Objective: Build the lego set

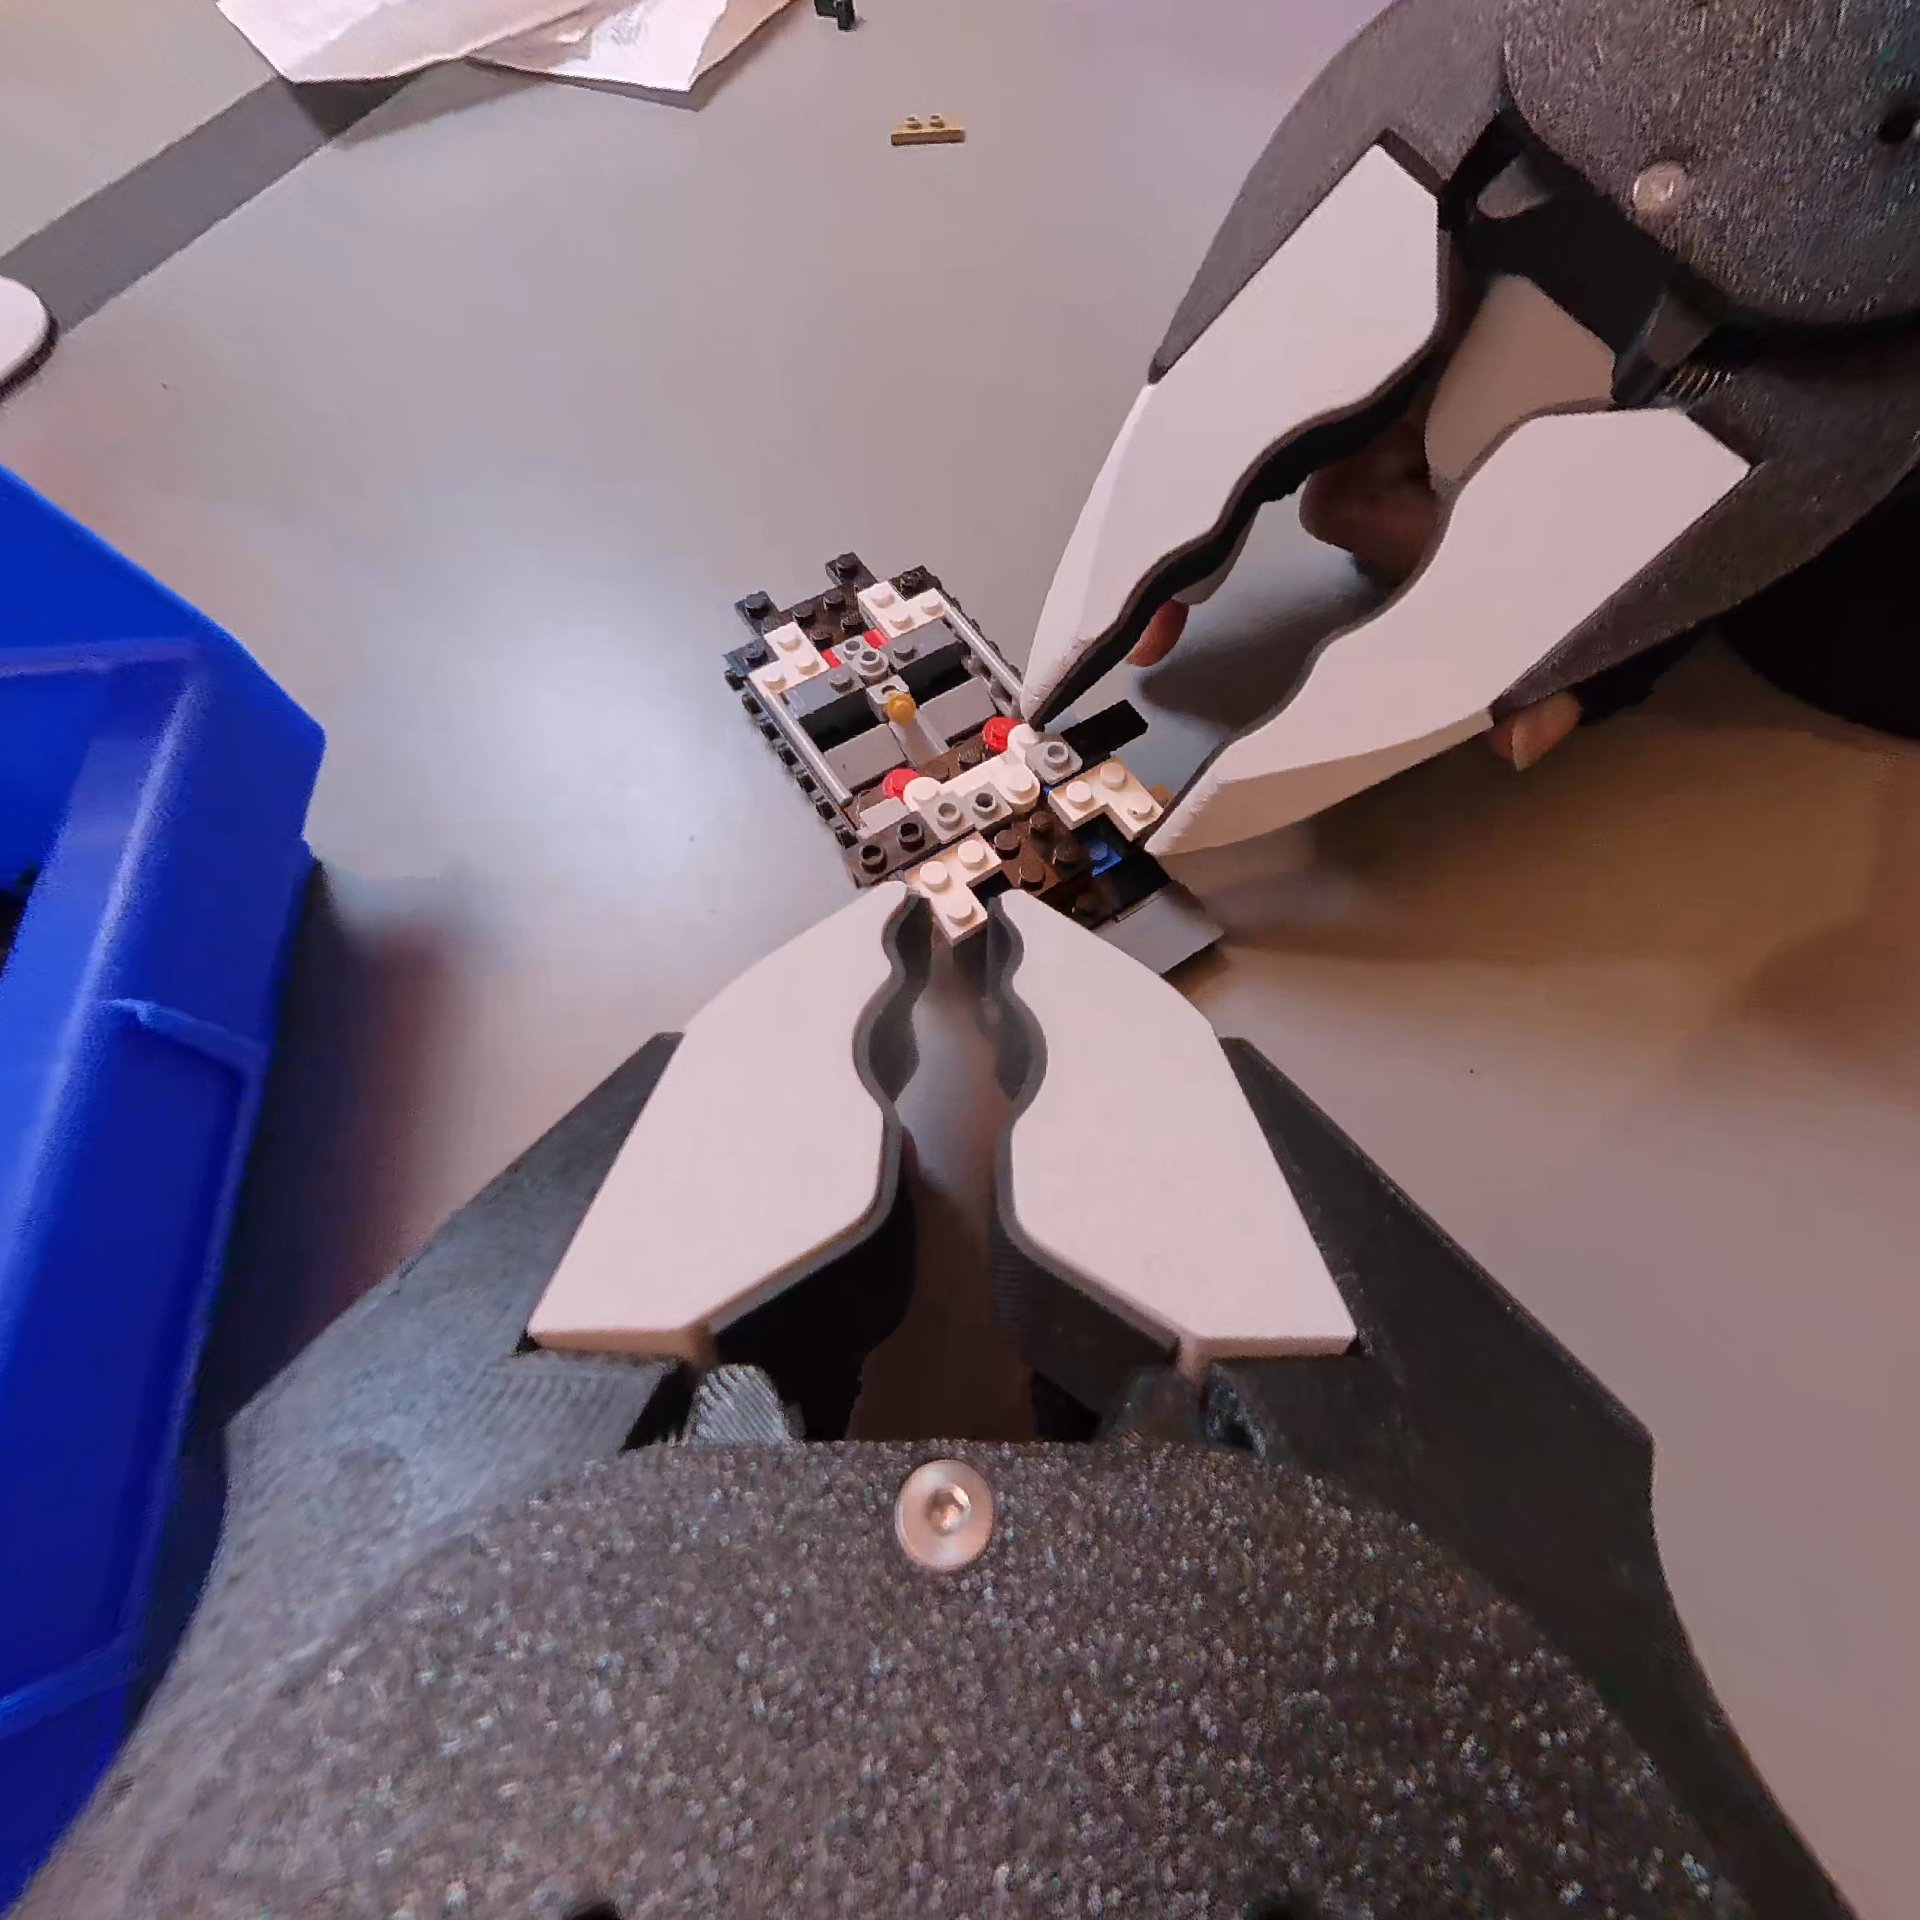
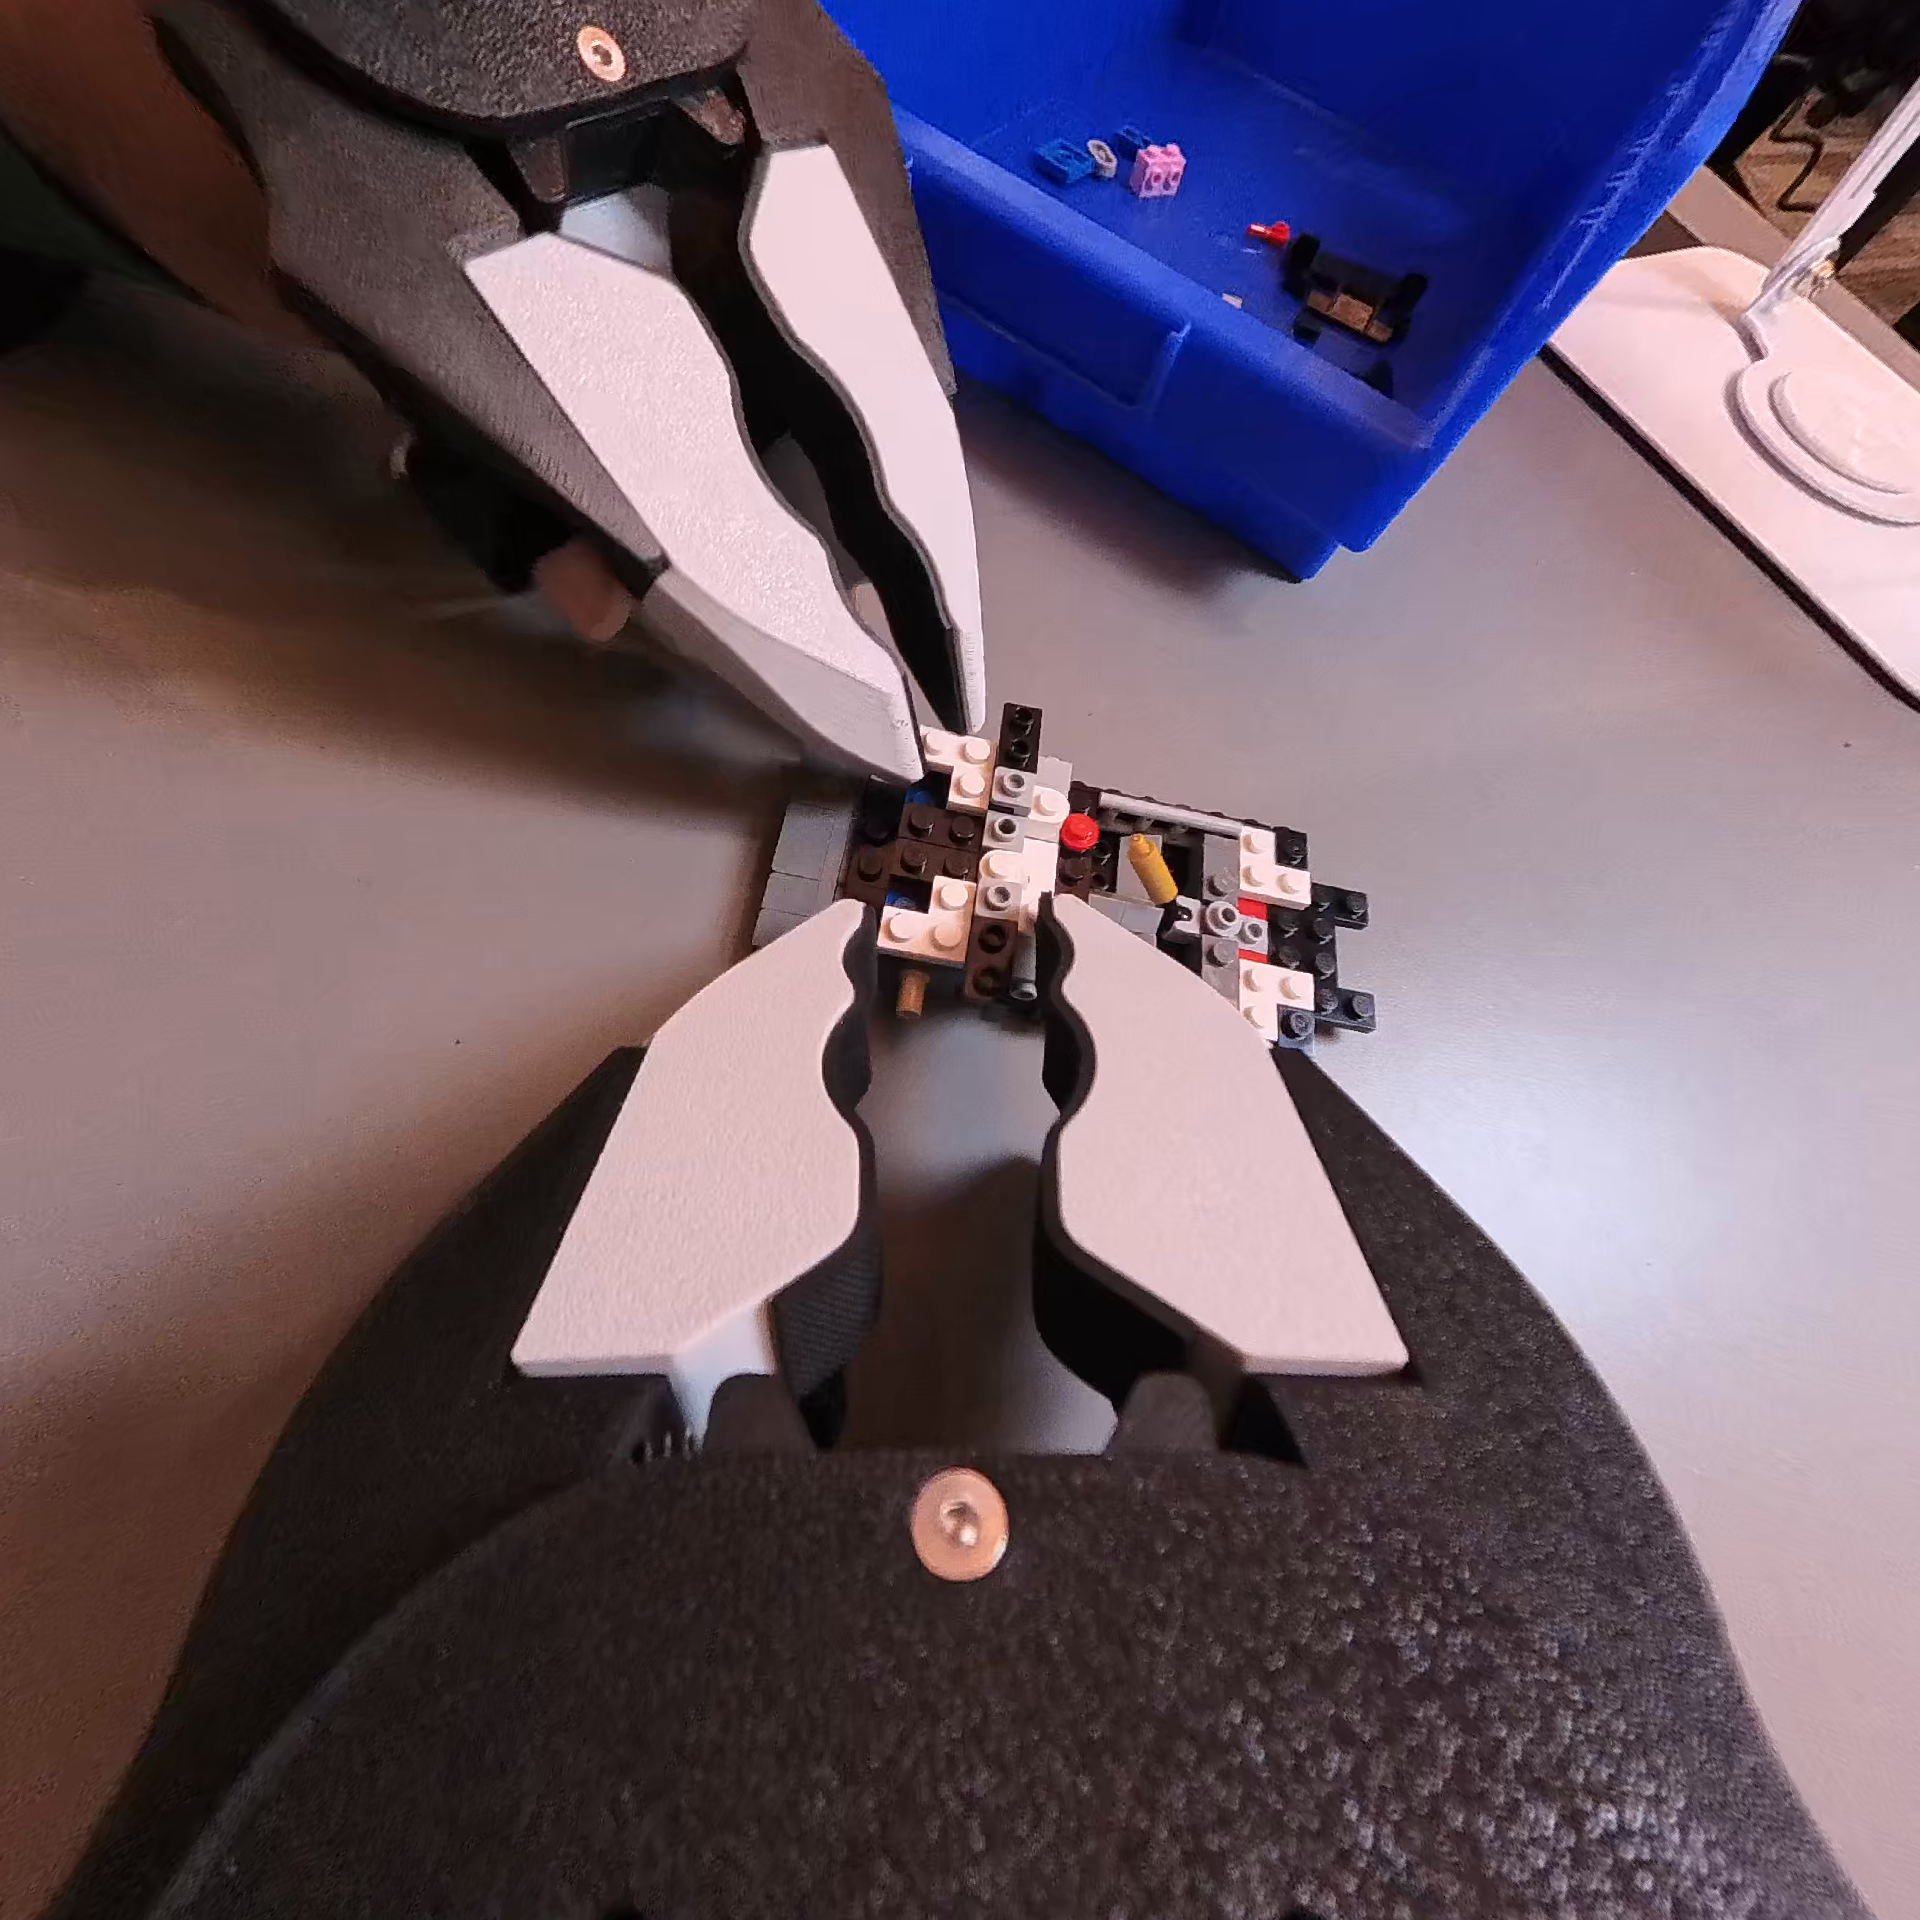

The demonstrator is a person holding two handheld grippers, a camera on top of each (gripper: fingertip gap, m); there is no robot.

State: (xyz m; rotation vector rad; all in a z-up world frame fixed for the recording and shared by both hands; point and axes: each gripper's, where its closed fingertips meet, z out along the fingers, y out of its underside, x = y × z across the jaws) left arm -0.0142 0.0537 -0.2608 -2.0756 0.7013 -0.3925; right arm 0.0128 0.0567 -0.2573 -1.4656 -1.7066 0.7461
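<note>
The left gripper (image 1: 951, 909) pinches a white L-shaped plate (image 1: 954, 883) at the near end of the flat black, grey and white brick model (image 1: 894, 727) — the right gripper (image 2: 951, 914), jaws apart, straddles the model's side. A steady brace there would help; blue plastic bin (image 2: 1299, 416) beside the model.

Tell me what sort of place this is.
Likely an office or lab workbench: a plain grey table, a blue parts bin holding loose bricks, papers lying nearby, and a small brick model between both grippers.
</note>
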